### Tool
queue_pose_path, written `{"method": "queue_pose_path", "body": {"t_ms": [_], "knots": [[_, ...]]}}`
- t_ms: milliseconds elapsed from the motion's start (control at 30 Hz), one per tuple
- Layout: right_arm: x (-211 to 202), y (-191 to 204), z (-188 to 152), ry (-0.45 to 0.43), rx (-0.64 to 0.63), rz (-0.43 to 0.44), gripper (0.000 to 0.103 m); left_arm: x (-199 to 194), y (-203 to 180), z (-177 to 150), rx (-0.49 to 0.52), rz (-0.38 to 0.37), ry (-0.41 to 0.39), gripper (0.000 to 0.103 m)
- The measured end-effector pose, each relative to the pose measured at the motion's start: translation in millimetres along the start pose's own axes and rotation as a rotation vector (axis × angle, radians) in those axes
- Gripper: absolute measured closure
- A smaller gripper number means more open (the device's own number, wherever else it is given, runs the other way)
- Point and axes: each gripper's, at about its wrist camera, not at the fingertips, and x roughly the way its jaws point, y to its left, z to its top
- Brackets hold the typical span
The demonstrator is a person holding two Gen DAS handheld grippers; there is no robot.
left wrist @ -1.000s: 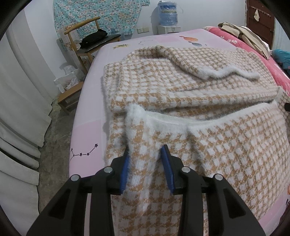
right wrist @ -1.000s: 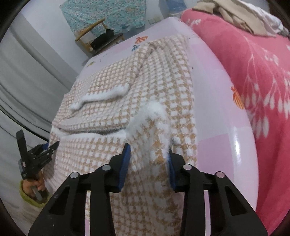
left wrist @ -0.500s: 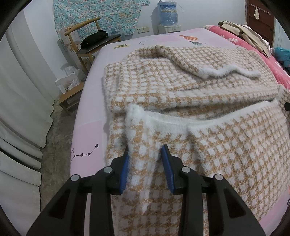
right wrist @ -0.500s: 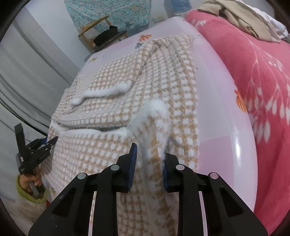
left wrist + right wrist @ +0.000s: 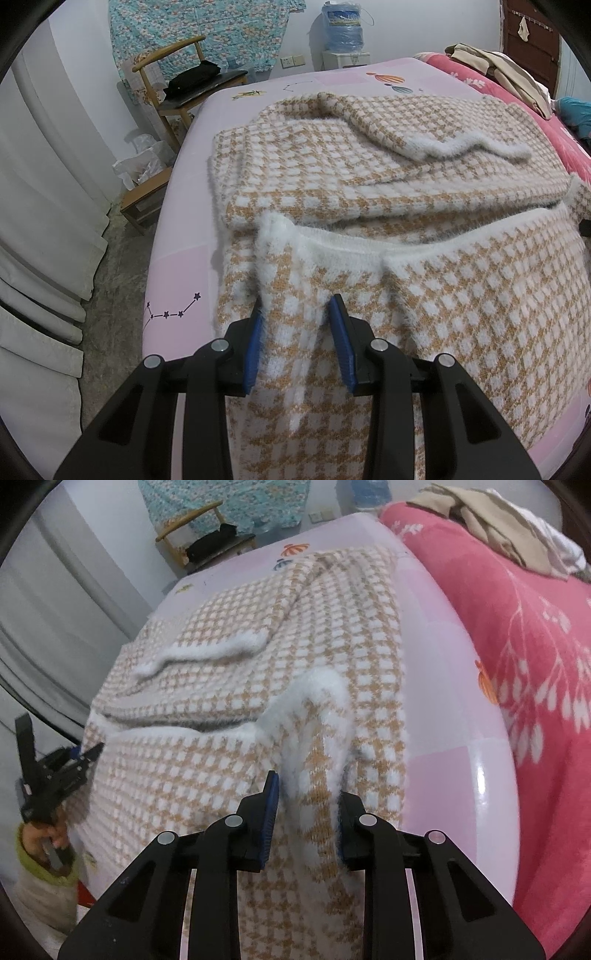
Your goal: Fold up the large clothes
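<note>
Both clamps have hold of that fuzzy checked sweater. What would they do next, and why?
Probably carry the white-trimmed hem forward over the folded sleeves: the left gripper and right gripper each pinch a corner of the sweater, lifted off the bed.

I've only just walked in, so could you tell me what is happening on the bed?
A person is folding a fuzzy tan-and-white checked sweater on the pink bed sheet. The left claw and right claw each grip a corner of its white-trimmed hem, lifted over the already folded sleeves. The fold isn't laid down yet.
</note>
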Motion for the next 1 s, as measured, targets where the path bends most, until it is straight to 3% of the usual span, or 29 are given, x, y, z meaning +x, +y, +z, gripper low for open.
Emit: {"method": "queue_pose_path", "body": {"t_ms": [333,1000], "knots": [[14.7,15.9,0.7,0.004,-0.036,-0.067,0.079,0.0,0.3,-0.1,0.003,0.002,-0.002,0.069],[11.4,13.7,0.0,0.004,-0.052,-0.082,0.078,-1.0,-1.5,-0.5,0.003,0.008,0.0,0.069]]}}
